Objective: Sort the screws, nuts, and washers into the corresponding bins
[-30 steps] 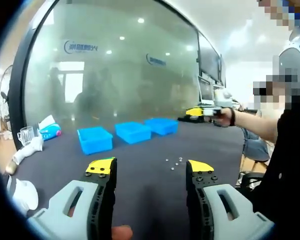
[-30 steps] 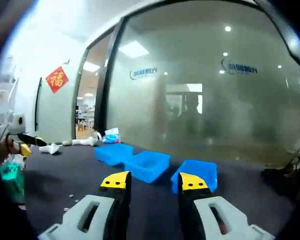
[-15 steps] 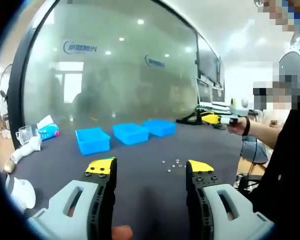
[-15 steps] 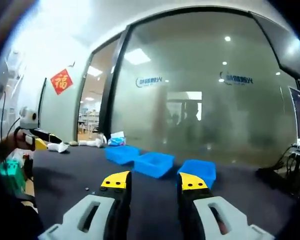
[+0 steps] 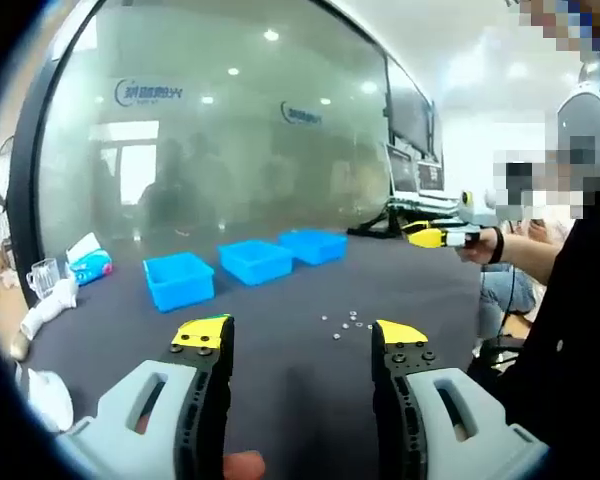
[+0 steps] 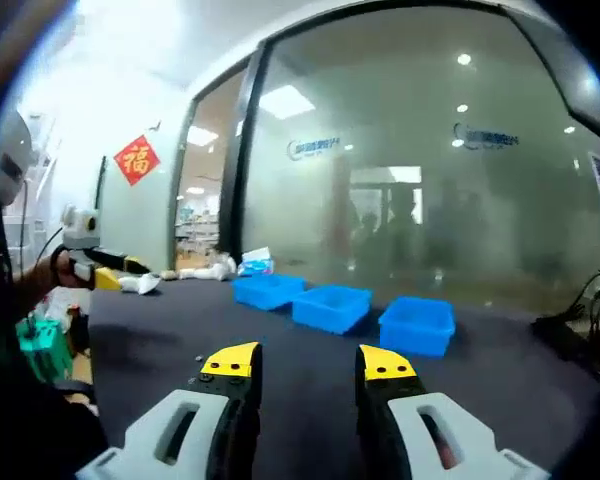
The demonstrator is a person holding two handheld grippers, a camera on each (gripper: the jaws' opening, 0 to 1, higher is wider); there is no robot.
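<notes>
Left gripper view, left gripper [image 5: 300, 335]: jaws spread wide, nothing between them, held above the dark table [image 5: 280, 370].
Left gripper view, fasteners [image 5: 345, 322]: small loose cluster on the table at 12 o'clock, just past the jaw tips.
Left gripper view, bins [image 5: 255, 261]: three blue ones in a row at 11 o'clock, beyond the fasteners.
Left gripper view, right gripper [image 5: 435, 236]: at 2 o'clock in a hand; opening unclear.
Right gripper view, right gripper: jaws wide apart, empty.
Right gripper view, bins: row at 12 o'clock.
Right gripper view, left gripper [image 6: 105, 264]: at 9 o'clock.

Glossy plastic bins [image 5: 179, 279], matt tabletop [image 5: 300, 370]
</notes>
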